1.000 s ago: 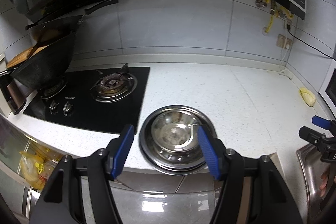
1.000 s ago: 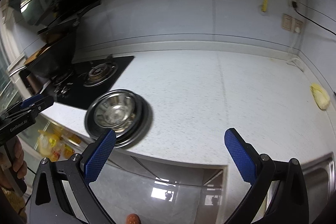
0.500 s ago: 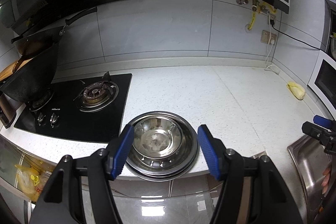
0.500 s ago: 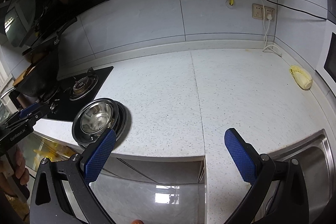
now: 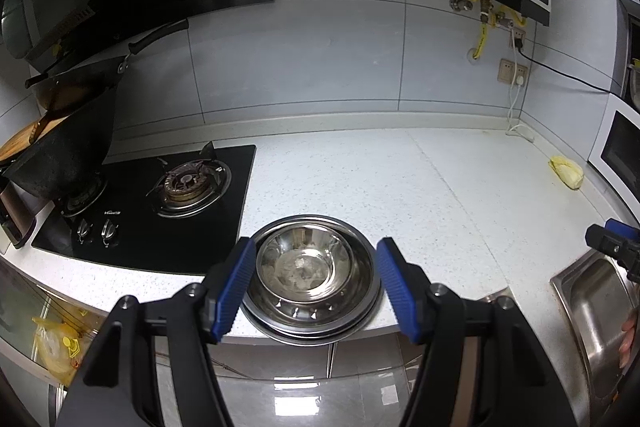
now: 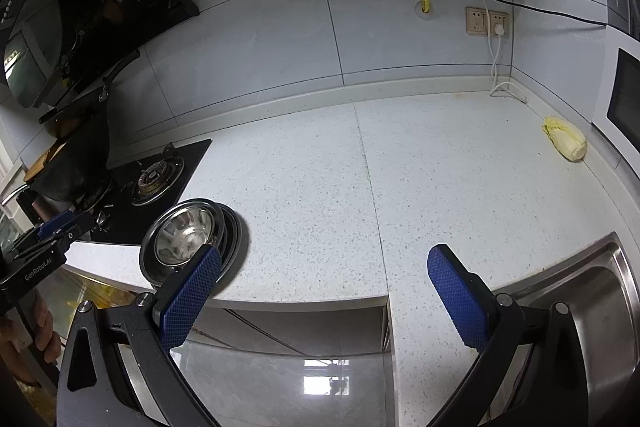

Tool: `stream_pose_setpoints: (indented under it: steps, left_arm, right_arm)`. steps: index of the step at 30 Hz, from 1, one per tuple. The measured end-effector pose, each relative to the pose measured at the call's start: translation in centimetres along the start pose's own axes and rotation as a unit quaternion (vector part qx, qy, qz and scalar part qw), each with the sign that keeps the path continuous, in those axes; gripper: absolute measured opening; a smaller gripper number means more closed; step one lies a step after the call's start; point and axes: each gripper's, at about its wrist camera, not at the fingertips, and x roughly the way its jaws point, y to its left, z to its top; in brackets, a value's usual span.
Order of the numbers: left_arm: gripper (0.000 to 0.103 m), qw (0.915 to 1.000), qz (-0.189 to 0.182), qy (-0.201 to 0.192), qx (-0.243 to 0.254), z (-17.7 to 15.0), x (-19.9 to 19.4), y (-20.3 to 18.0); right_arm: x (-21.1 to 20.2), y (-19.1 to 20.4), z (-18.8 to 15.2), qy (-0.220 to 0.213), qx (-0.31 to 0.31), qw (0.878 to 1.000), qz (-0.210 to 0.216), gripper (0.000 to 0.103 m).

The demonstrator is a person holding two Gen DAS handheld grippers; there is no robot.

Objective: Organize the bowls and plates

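Note:
A shiny steel bowl sits nested in a low stack of steel plates at the front edge of the white speckled counter. My left gripper hovers just in front of the stack, open, its blue pads framing the stack without touching it. In the right wrist view the same bowl and plates lie at the lower left. My right gripper is open and empty over the counter's front edge. Each gripper shows at the other view's rim: right gripper, left gripper.
A black gas hob with a dark wok lies left of the stack. A steel sink is sunk in at the right. A pale yellow vegetable lies by a white appliance. The floor shows below the counter edge.
The left view has rolled level, with the stack still between its open pads. The right gripper has swung rightward, so the stack slid to the left of its view. Both stay open.

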Motion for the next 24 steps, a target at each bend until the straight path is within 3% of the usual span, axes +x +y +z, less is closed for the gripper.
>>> stream_pose_setpoints:
  steps: [24]
  left_arm:
    - [0.061,0.9999,0.0,-0.016,0.001,0.0,-1.2,0.1]
  right_arm:
    - [-1.9,-0.8,-0.2,-0.031,0.028,0.999,-0.007,0.102]
